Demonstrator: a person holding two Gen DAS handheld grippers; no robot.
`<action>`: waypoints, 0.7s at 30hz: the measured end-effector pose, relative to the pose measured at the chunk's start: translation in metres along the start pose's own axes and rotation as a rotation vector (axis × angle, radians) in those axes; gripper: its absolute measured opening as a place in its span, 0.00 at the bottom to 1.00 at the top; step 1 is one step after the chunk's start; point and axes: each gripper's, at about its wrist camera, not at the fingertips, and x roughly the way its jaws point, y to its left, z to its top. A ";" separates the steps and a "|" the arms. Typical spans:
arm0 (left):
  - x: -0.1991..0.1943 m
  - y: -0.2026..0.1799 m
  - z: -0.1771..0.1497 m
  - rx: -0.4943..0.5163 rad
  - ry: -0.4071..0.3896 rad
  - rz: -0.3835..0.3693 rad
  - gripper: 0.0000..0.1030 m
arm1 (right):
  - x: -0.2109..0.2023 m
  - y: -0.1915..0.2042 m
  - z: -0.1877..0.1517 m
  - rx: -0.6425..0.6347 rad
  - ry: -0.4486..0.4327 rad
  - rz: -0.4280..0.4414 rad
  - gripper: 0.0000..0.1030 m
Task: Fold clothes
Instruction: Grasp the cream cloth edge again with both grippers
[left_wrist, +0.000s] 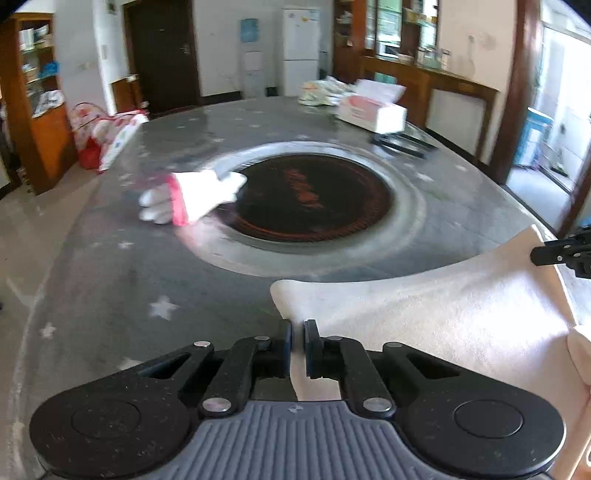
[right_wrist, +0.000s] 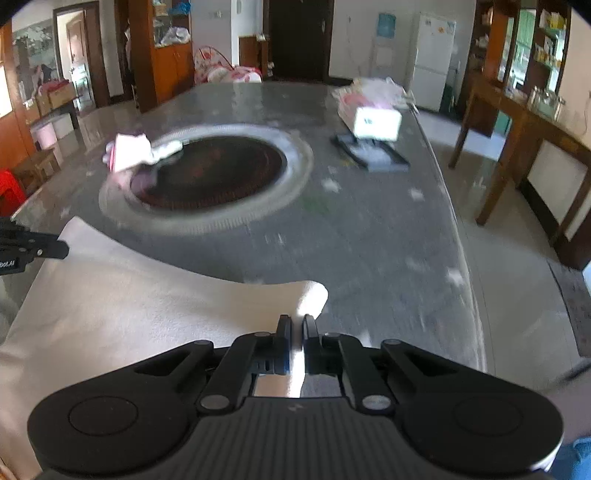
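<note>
A pale cream cloth (left_wrist: 443, 306) lies spread on the near part of the grey star-patterned table (left_wrist: 110, 280). My left gripper (left_wrist: 297, 326) is shut on the cloth's near left corner, with fabric pinched between the pads. The right gripper (right_wrist: 296, 321) is shut on the cloth (right_wrist: 129, 302) at its right corner, a strip of fabric running down between its fingers. Each gripper shows at the edge of the other's view: the right gripper (left_wrist: 554, 254) in the left wrist view, the left gripper (right_wrist: 44, 249) in the right wrist view.
A round dark inset (left_wrist: 310, 195) with a pale rim sits mid-table. A white garment with pink trim (left_wrist: 188, 197) lies on its left edge. A tissue box (left_wrist: 373, 110) and a flat black item (left_wrist: 402, 142) are at the far right. Shelves and a counter surround the table.
</note>
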 end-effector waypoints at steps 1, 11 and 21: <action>0.001 0.006 0.003 -0.014 -0.003 0.013 0.08 | 0.003 0.003 0.005 -0.002 -0.012 0.001 0.05; 0.009 0.036 0.003 -0.071 0.037 0.048 0.18 | 0.013 0.035 0.033 -0.059 -0.063 0.053 0.17; -0.069 -0.010 -0.050 0.032 0.017 -0.193 0.49 | -0.070 0.067 -0.019 -0.177 -0.019 0.307 0.29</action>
